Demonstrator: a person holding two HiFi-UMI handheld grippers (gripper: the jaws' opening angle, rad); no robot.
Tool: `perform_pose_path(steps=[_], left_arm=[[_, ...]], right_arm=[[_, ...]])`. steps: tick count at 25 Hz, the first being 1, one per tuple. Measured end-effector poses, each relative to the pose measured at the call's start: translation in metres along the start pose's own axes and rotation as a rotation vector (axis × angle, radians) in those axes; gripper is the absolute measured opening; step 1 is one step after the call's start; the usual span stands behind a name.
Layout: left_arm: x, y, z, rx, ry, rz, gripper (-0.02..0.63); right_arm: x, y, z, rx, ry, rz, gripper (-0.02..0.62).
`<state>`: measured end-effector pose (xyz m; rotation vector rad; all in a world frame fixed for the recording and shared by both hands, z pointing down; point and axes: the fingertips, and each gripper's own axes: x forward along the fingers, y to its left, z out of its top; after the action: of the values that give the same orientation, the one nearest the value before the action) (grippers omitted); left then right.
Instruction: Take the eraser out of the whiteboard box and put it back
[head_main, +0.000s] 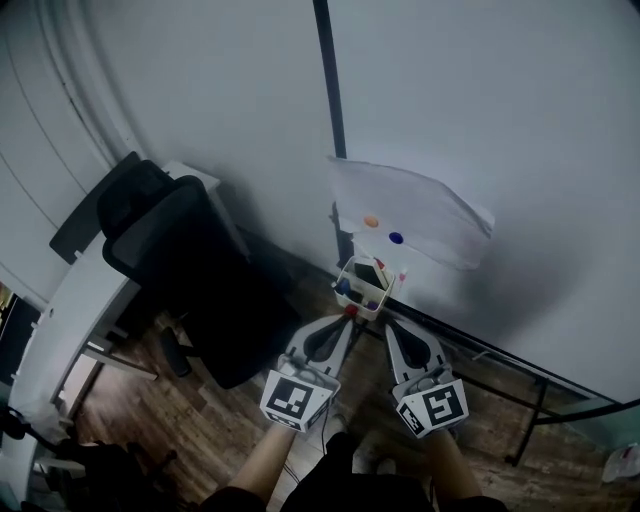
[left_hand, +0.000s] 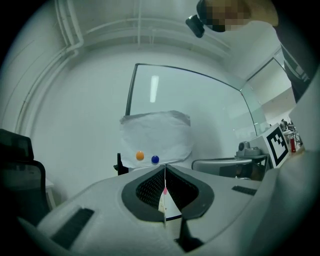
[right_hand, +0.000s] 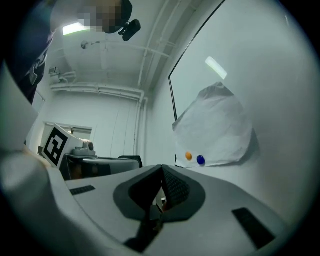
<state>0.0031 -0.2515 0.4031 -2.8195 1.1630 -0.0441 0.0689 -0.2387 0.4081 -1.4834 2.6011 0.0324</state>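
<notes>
A small white whiteboard box (head_main: 362, 287) hangs at the lower edge of the whiteboard (head_main: 480, 120). It holds coloured markers and a dark block, likely the eraser (head_main: 367, 274). My left gripper (head_main: 349, 318) points at the box from just below it, jaws together and holding nothing. The right gripper (head_main: 388, 326) sits beside it, a little to the right, also shut and empty. In the left gripper view the left gripper (left_hand: 165, 168) has its tips meeting, with part of the box showing behind them. The right gripper view shows the right gripper (right_hand: 161, 168) closed the same way.
A crumpled white paper (head_main: 410, 212) is pinned to the board by an orange magnet (head_main: 371, 221) and a blue magnet (head_main: 396, 238). A black office chair (head_main: 190, 270) stands left of the grippers, a white desk (head_main: 70, 300) beyond it. The board's stand legs (head_main: 530, 405) run along the wooden floor at right.
</notes>
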Motion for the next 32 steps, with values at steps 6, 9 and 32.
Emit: perform_pose_path(steps=[6, 9, 32], left_arm=[[0.017, 0.03, -0.012, -0.032, 0.01, -0.062, 0.006], [0.026, 0.042, -0.019, -0.045, 0.01, -0.097, 0.006], [0.067, 0.091, -0.062, -0.161, 0.014, -0.134, 0.006]], right_arm=[[0.033, -0.006, -0.013, -0.018, 0.036, -0.057, 0.003], [0.046, -0.009, -0.022, -0.019, 0.058, -0.088, 0.003], [0.125, -0.062, -0.091, -0.198, 0.411, -0.105, 0.014]])
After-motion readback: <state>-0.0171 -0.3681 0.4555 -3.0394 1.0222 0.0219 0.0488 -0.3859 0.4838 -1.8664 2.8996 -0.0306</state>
